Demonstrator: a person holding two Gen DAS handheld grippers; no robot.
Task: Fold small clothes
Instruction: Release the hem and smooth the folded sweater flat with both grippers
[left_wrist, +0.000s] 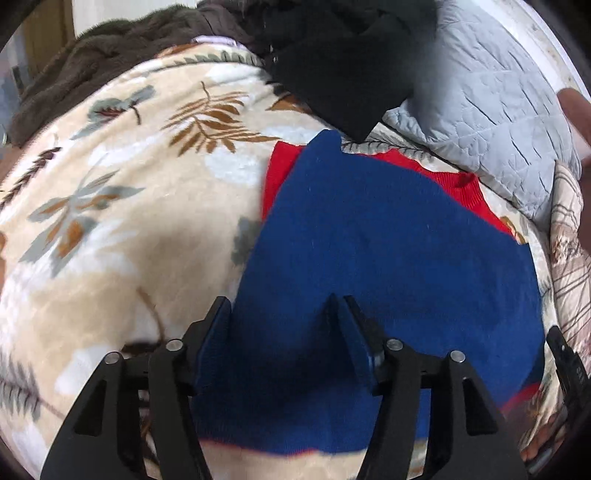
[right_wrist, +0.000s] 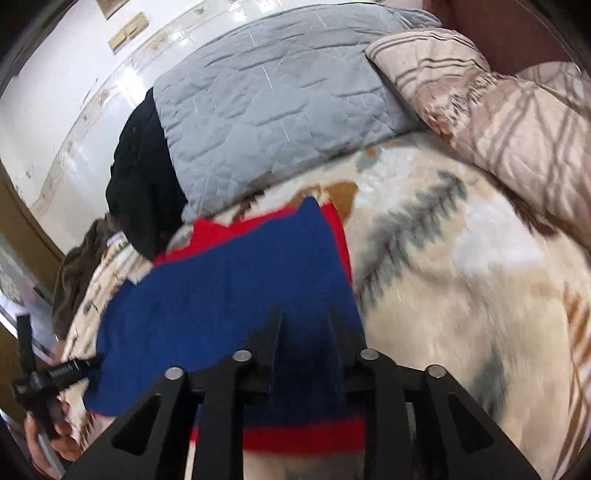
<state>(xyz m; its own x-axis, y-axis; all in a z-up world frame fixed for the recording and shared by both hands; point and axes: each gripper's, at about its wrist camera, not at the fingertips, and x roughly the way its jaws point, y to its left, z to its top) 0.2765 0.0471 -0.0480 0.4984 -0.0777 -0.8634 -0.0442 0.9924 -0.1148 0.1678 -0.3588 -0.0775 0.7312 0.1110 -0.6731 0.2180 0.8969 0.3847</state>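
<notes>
1. Cream fleece blanket (left_wrist: 122, 221) printed with brown and grey leaves covers the bed and carries everything in both wrist views.
2. On that blanket lies the small garment (left_wrist: 388, 251), a knit piece with a broad deep-blue panel on top and red showing along its far edge, at one far corner and in a band along its near hem.
3. Its blue panel lies mostly flat, with one pointed corner reaching toward the far side; in the right wrist view the garment (right_wrist: 229, 295) is blurred.
4. Over the near part of the garment hangs the left hand-held gripper (left_wrist: 280, 314), its jaws well apart with blue fabric seen between them and the pads not pressing on it.
5. Above the garment's near hem is the right hand-held gripper (right_wrist: 304, 321), its fingers a little apart; whether they pinch the cloth I cannot tell.
6. Beyond the garment's far edge lie a black garment (left_wrist: 343, 74) and a grey quilted pillow (left_wrist: 498, 110).
7. Further from the garment, a dark brown fuzzy throw (left_wrist: 92, 62) sits past the blanket's far edge, and a beige plaid cushion (right_wrist: 498, 122) lies beside the pillow.
</notes>
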